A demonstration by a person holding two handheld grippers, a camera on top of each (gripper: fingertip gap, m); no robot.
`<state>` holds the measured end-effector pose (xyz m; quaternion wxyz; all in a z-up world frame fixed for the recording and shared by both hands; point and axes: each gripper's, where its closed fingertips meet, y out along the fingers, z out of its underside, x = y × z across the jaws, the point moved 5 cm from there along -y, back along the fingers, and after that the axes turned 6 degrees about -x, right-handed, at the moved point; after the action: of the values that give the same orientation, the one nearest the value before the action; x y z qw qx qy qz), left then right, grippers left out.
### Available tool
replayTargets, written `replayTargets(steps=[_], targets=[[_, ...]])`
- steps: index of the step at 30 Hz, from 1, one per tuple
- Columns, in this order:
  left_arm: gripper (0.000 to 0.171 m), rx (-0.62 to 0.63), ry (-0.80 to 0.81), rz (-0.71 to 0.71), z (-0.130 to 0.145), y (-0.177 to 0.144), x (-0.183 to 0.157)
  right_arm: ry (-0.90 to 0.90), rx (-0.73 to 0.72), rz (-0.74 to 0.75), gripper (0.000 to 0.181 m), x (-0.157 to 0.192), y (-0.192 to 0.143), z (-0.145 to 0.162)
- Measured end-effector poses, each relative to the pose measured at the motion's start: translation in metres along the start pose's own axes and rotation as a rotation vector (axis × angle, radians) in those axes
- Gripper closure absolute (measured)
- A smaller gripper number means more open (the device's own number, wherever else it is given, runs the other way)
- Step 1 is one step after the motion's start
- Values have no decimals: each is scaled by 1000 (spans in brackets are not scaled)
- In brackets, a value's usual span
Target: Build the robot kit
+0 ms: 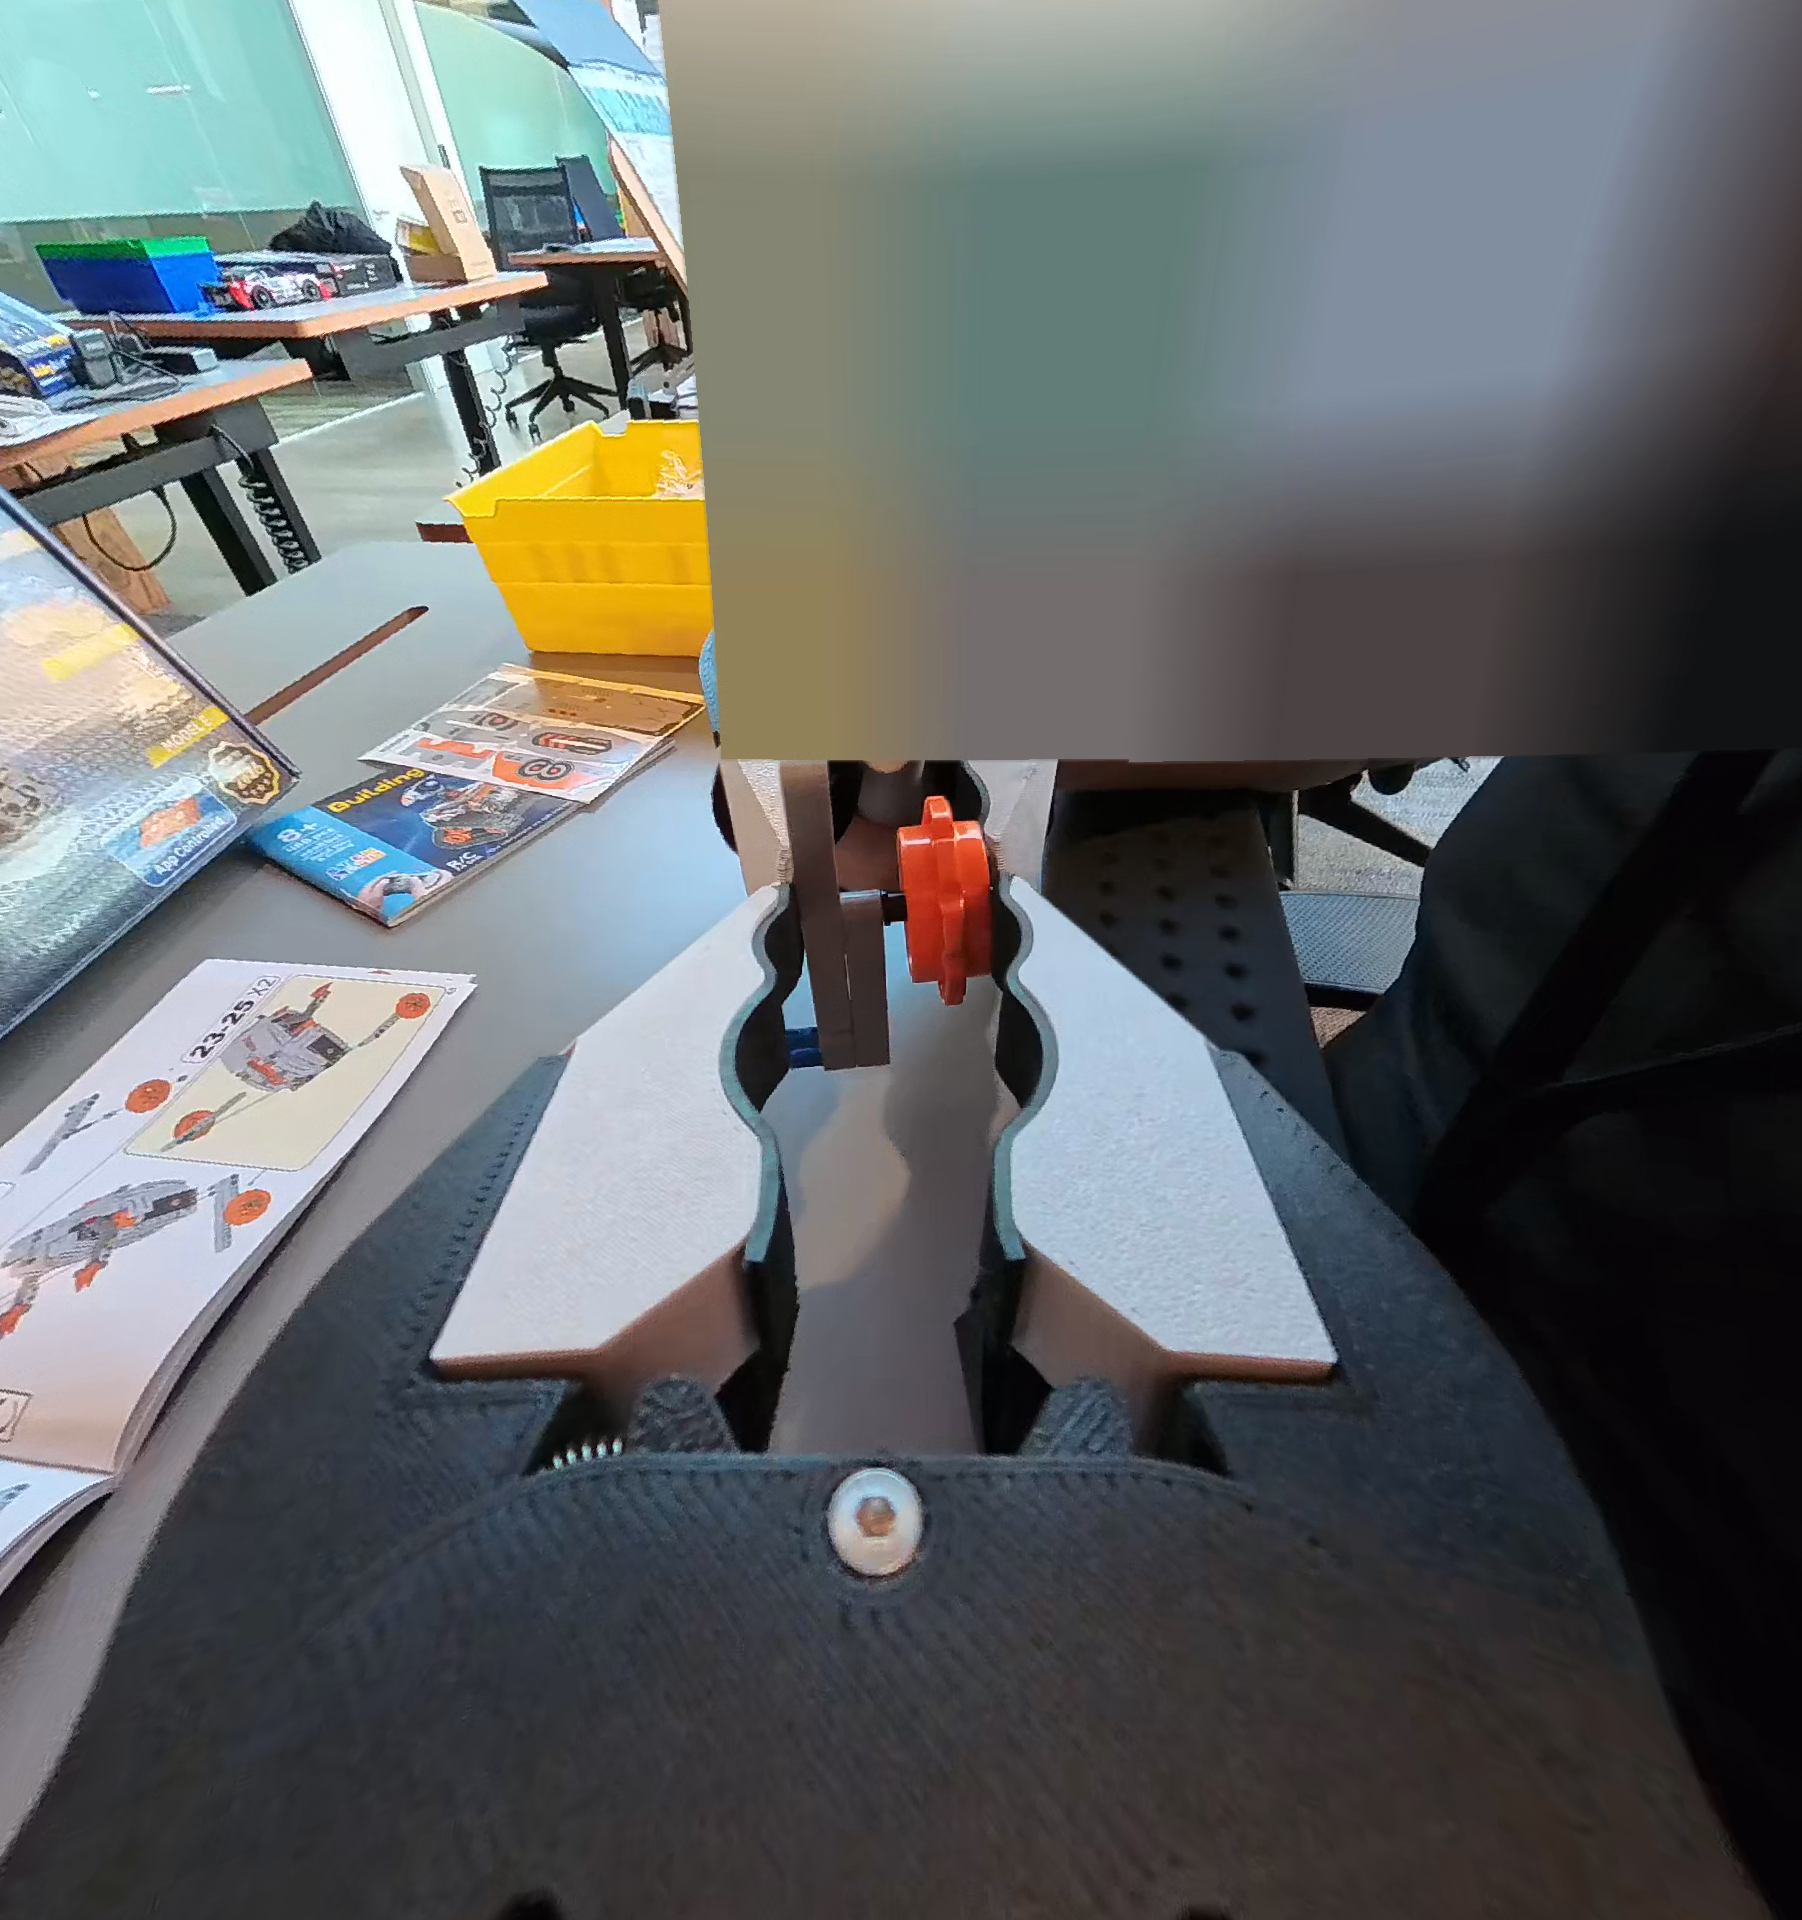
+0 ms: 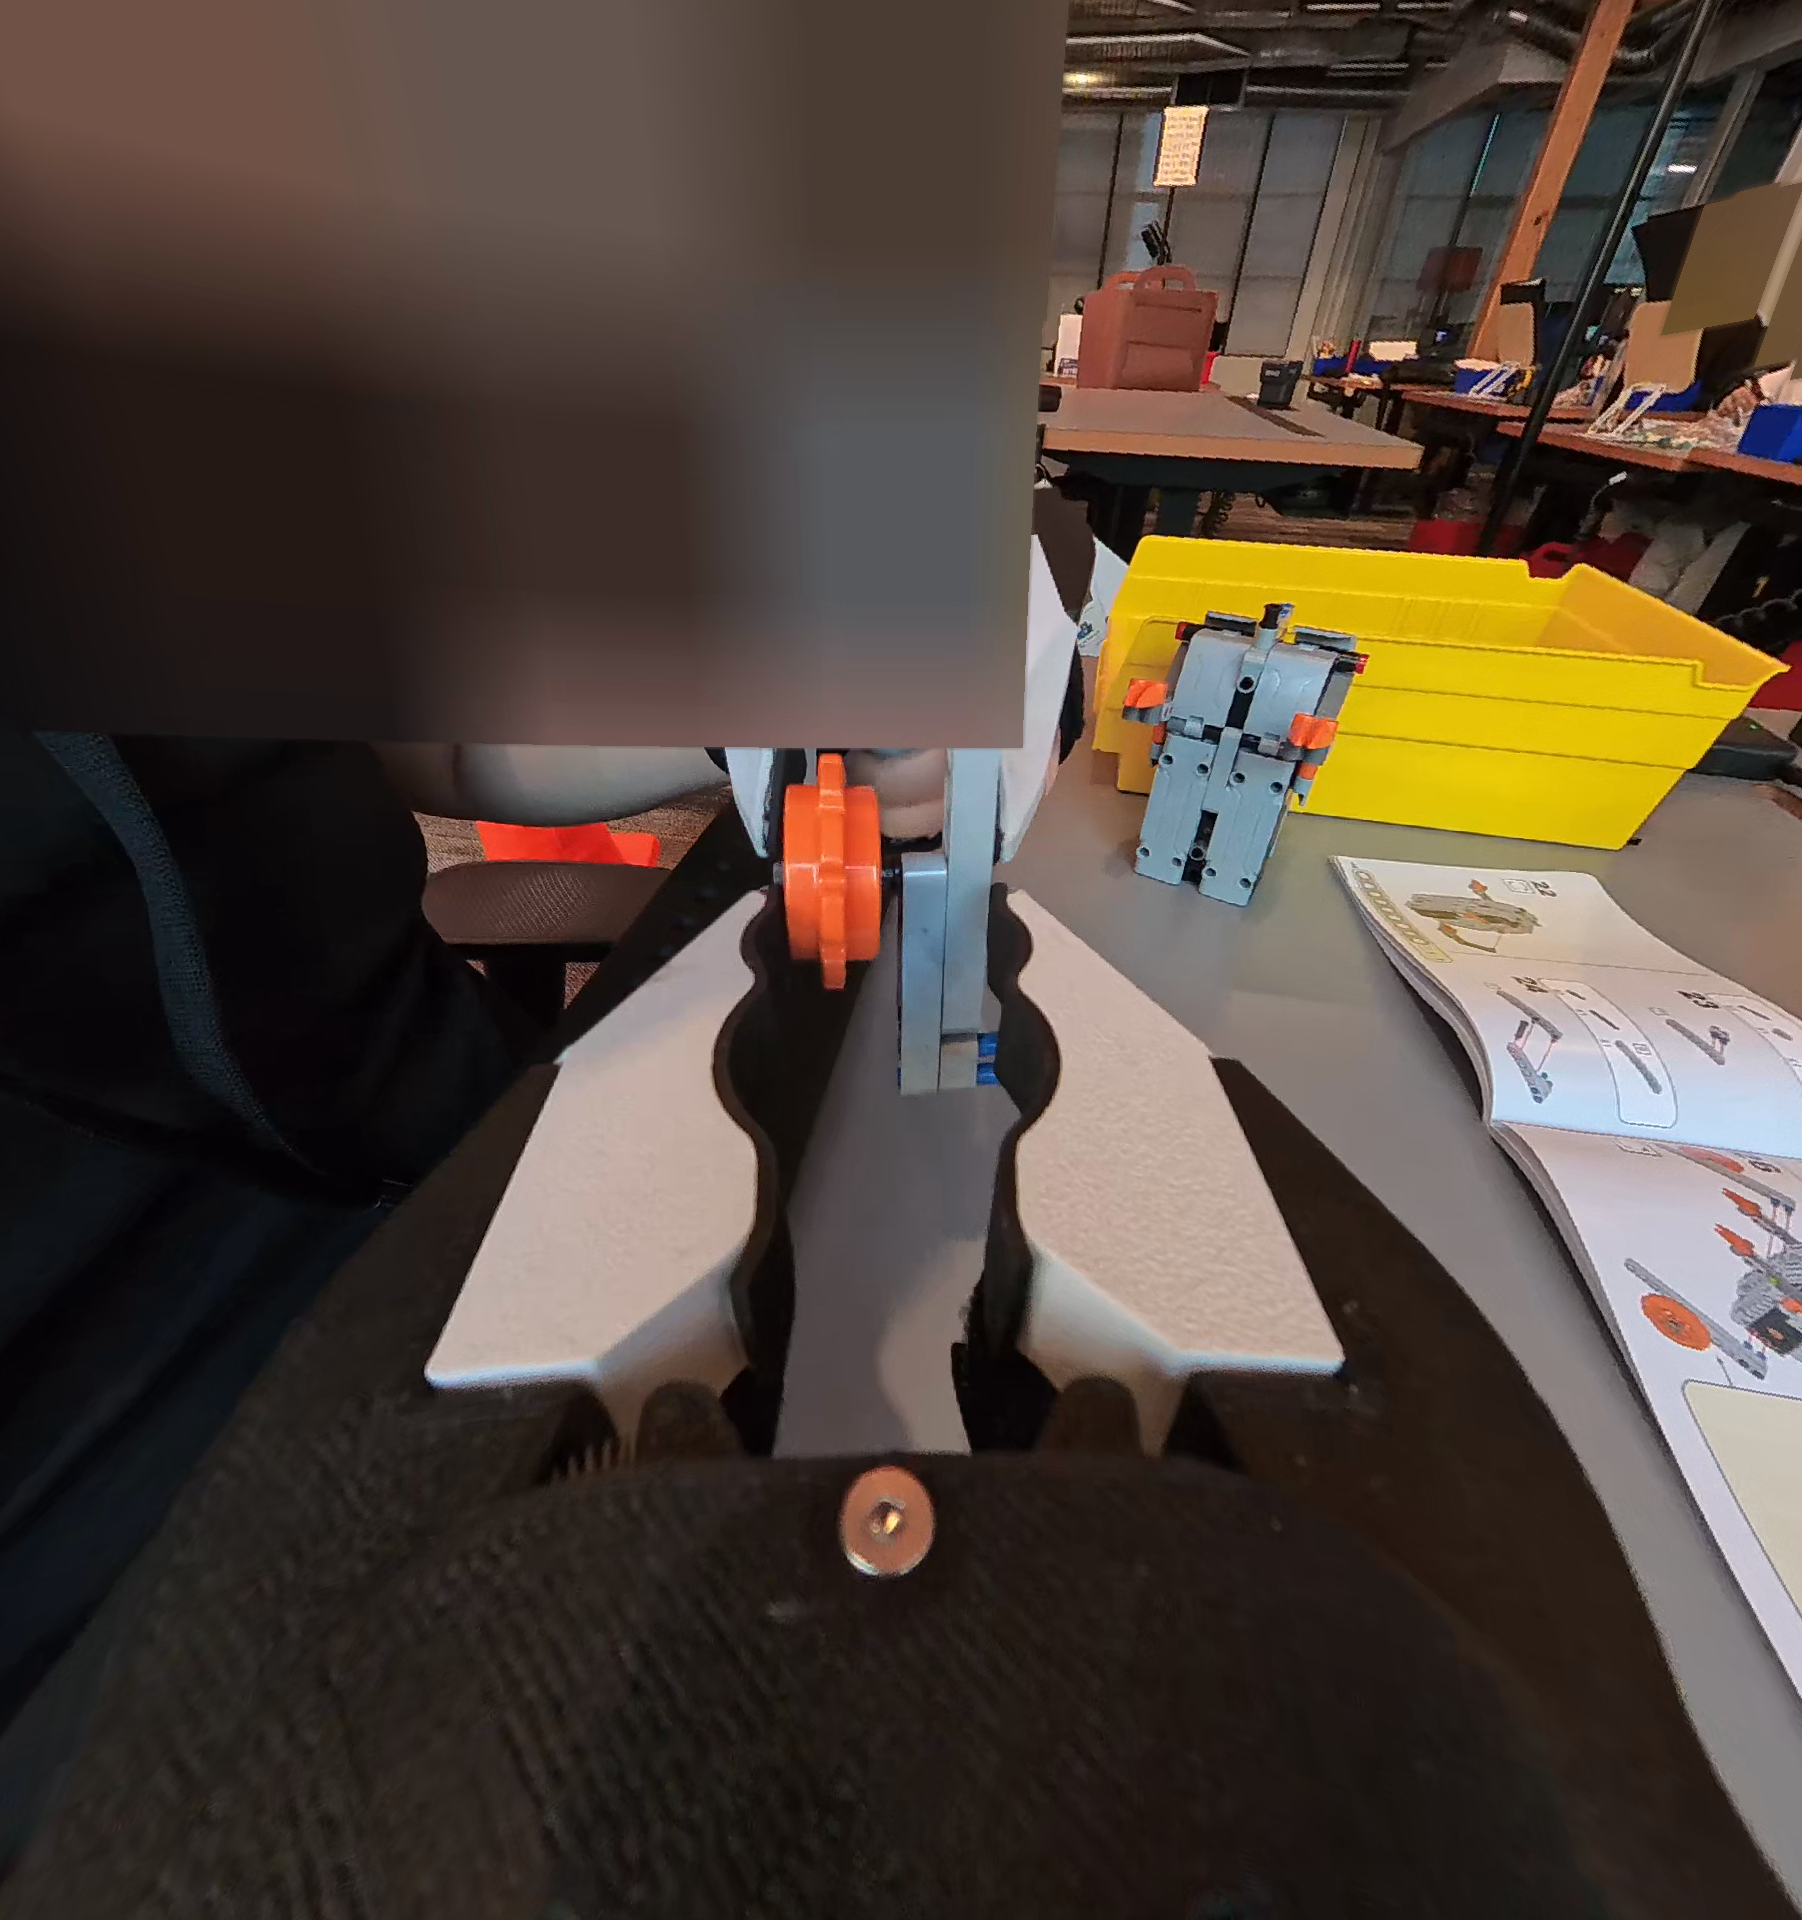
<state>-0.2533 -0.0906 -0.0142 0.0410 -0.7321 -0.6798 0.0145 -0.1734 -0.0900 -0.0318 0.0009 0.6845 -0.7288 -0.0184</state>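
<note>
A small brick assembly is held up between both grippers: grey beams (image 1: 843, 966), an orange gear (image 1: 944, 894) on a short axle, and a blue pin at the bottom. My left gripper (image 1: 892, 935) is shut on it, one finger on the beams and the other on the gear. My right gripper (image 2: 886, 925) faces it from the other side and is shut on the same grey beams (image 2: 938, 935) and orange gear (image 2: 829, 868). Each view shows the other gripper's white fingertips just beyond the assembly, partly hidden. The assembly is above the grey table (image 2: 1292, 935).
An open instruction booklet (image 1: 201, 1143) (image 2: 1655, 1122) lies on the table. A yellow bin (image 1: 596, 551) (image 2: 1448, 707) stands at the far edge, with a grey and orange brick model (image 2: 1229, 748) upright before it. A kit box (image 1: 66, 748), a small booklet (image 1: 409, 831) and a sticker sheet (image 1: 533, 738) lie left. The grippers are tip to tip, or close to it.
</note>
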Motion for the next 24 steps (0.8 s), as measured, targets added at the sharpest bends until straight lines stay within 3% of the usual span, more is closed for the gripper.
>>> replayTargets(steps=[11,24], targets=[[137,-30,-46,0,0,0,2,11,10,-2,138,1,2,1],[137,-85,-114,43,-2,-1,2,24,9,0,144,3,3,-2]])
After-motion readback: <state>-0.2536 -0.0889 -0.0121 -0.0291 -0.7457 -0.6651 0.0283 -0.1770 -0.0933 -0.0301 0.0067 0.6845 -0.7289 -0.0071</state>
